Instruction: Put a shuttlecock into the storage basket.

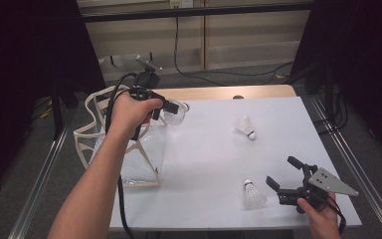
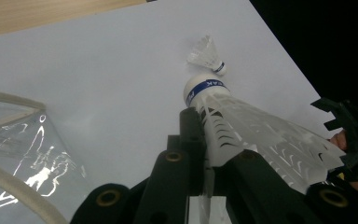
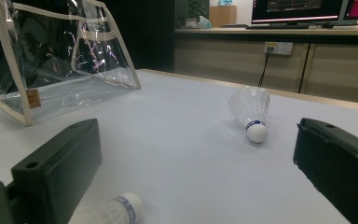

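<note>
My left gripper (image 1: 166, 110) is shut on the feather skirt of a white shuttlecock (image 1: 174, 114), held above the table next to the top of a clear bag (image 1: 122, 149) with cream trim. In the left gripper view the held shuttlecock (image 2: 242, 126) points its blue-banded cork away from me, between the jaws of the left gripper (image 2: 205, 140). A second shuttlecock (image 1: 246, 128) lies mid-table. A third shuttlecock (image 1: 252, 195) lies near the front edge, just left of my open right gripper (image 1: 281, 170). The right gripper (image 3: 200, 154) has the third shuttlecock (image 3: 112, 212) by its left jaw.
The white table (image 1: 209, 159) has a wooden strip along its far edge. The clear bag (image 3: 60, 60) stands upright at the table's left side. The second shuttlecock (image 3: 251, 112) lies ahead of the right gripper. Cables run across the floor behind.
</note>
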